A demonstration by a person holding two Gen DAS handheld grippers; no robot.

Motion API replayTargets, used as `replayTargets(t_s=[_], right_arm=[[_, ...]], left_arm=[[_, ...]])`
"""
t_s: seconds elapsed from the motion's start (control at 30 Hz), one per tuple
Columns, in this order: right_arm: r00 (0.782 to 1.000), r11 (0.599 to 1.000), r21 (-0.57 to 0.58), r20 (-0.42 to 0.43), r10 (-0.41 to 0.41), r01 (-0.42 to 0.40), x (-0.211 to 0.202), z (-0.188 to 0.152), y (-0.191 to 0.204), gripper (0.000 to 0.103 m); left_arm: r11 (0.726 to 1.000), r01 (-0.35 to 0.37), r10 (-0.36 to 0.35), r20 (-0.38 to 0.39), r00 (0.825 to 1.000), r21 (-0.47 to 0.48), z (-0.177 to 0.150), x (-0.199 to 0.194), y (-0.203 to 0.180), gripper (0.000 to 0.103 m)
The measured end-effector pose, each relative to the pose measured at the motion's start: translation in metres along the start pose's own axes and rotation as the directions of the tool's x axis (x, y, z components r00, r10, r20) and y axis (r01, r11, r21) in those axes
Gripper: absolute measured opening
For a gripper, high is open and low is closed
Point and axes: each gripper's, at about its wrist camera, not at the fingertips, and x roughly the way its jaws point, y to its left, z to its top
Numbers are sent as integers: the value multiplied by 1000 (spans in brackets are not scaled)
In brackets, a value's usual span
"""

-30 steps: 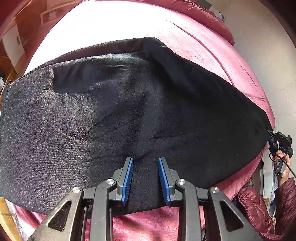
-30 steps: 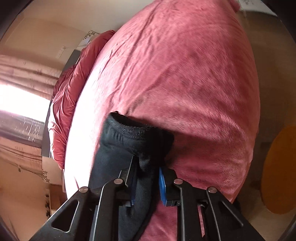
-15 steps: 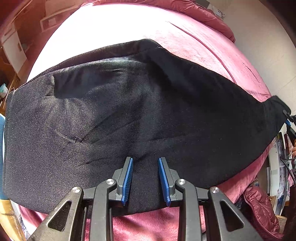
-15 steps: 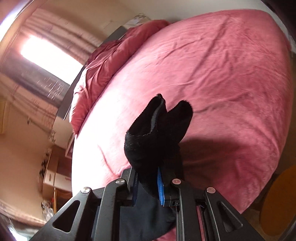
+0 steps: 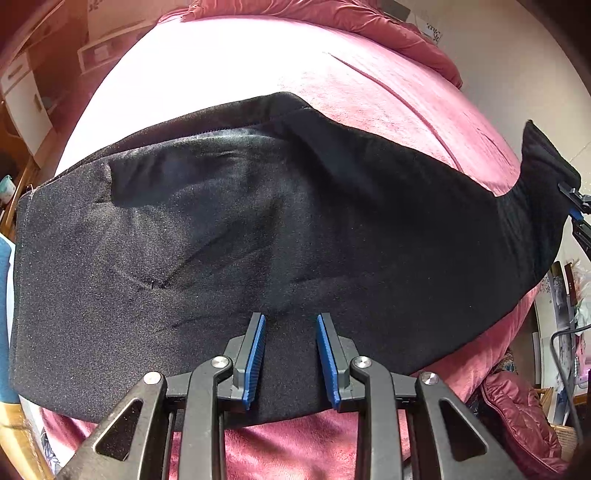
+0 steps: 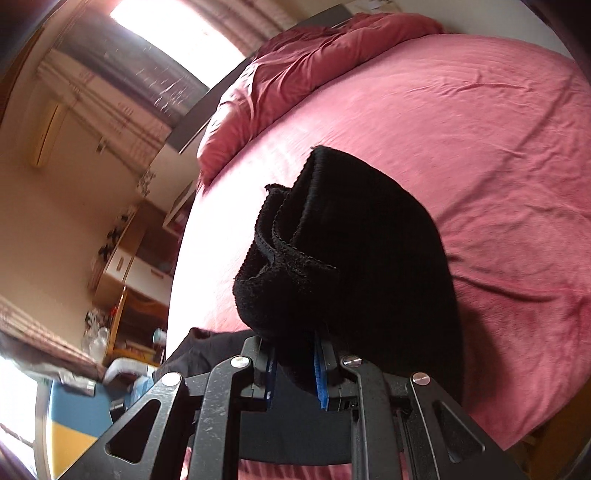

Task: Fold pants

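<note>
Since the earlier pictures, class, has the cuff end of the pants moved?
Yes. In the left wrist view the cuff end, clamped in the right gripper, has risen off the bed, from level with its edge to standing up against the wall.

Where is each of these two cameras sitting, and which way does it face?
Left wrist: on the left gripper, angled down at the black pants on the red bed; its open jaws show.
Right wrist: on the right gripper, looking across the bed toward the window; its jaws clamp the pants' cuffs.
Shared: pants, bed; the right gripper shows at the left view's right edge.
</note>
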Motion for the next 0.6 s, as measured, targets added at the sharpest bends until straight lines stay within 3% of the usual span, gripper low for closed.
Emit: replayTargets(t_s=[0.17,0.3,0.4,0.6], right_arm=[[998,997,-78,-69,-8,3,28,-12,32,17],[992,991,-134,-123,-37,21,49,-23,51,17],[985,980,-193,-157,-72,41,65,-32,64,17],[968,959,-284,-240,-74,3,99,-61,94,17]], left_arm=[[999,27,-27,9,1000,-20,-1,-6,8,29],[991,102,-102,8,995,-85,-1,-11,24,29],[976,162,-162,13,987,-146,1,-17,34,29],[935,271,-274,22,962,-229,2,-24,46,28]])
